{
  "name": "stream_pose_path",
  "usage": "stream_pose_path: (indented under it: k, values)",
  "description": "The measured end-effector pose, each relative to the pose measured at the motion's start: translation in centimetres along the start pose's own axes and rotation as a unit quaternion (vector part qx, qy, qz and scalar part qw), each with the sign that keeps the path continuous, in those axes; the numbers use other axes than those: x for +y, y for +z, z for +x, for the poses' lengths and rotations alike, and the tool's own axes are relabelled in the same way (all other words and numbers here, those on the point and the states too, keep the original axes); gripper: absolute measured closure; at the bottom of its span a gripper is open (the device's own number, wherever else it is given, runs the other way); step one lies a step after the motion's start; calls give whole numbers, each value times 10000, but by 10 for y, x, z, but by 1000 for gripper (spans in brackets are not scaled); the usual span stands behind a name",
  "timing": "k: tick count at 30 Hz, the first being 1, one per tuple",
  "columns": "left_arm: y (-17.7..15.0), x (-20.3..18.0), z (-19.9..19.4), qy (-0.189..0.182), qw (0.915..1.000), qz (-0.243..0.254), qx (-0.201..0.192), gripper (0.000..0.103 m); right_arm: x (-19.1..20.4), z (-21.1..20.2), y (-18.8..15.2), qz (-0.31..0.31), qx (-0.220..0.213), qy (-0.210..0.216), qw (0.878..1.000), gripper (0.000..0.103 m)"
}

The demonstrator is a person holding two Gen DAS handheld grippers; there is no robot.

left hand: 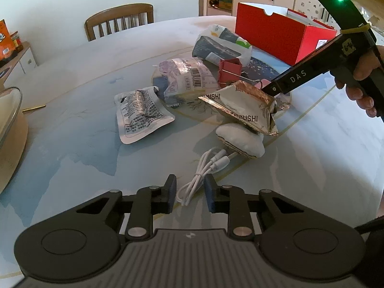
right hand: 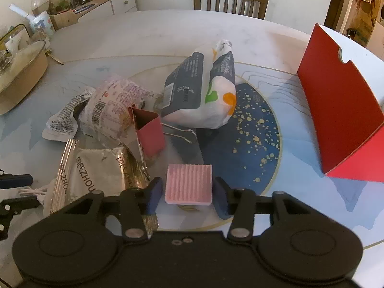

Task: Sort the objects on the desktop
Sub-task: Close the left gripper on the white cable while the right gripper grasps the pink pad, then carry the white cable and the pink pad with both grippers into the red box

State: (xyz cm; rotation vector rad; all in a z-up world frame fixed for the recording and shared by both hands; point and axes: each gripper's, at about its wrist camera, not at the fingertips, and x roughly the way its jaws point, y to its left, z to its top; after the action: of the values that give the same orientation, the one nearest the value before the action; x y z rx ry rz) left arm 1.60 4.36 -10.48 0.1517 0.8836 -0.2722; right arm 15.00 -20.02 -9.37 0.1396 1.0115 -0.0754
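A coiled white cable (left hand: 192, 187) lies on the marbled table (left hand: 84, 144), and my left gripper (left hand: 190, 193) is shut on its loops. My right gripper (right hand: 188, 198) has its pads against both sides of a pink ribbed block (right hand: 188, 182), shut on it just above the dark blue disc (right hand: 252, 129) of the tabletop. In the left wrist view the right gripper (left hand: 266, 87) comes in from the right behind a foil packet (left hand: 242, 110), held by a hand (left hand: 360, 91).
Around the middle lie a printed white pouch (left hand: 139, 115), a barcoded clear bag (left hand: 189, 76), a red binder clip (right hand: 150, 132), dark packs in a white bag (right hand: 201, 91) and a white pad (left hand: 242, 139). An open red box (right hand: 336, 110) stands right, a lidded pot (left hand: 9, 132) left, a chair (left hand: 120, 19) behind.
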Motion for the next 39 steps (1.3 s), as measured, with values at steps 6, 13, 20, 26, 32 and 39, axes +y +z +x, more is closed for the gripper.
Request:
stream_pose_path:
  k: [6, 13, 20, 26, 32, 39]
  values:
    - [1, 6, -1, -50, 9994, -353, 35, 94, -2, -3, -3, -87, 13, -74, 9999, 63]
    - [1, 6, -6, -24, 9986, -527, -48, 94, -12, -13, -11, -13, 0, -64, 10000, 63]
    - [9, 0, -23, -25, 9970, -731, -269, 94, -23, -36, -20, 82, -91, 13, 9999, 63]
    - [22, -11, -40, -31, 9951, -827, -538, 94, -34, -61, -24, 134, -219, 105, 9996, 63]
    - [43, -30, -41, -127, 9946, -779, -669, 94, -54, -88, -25, 198, -383, 135, 9990, 63]
    - [75, -65, -36, -240, 9934, -663, -908, 94, -90, -112, -25, 370, -514, 104, 9979, 63]
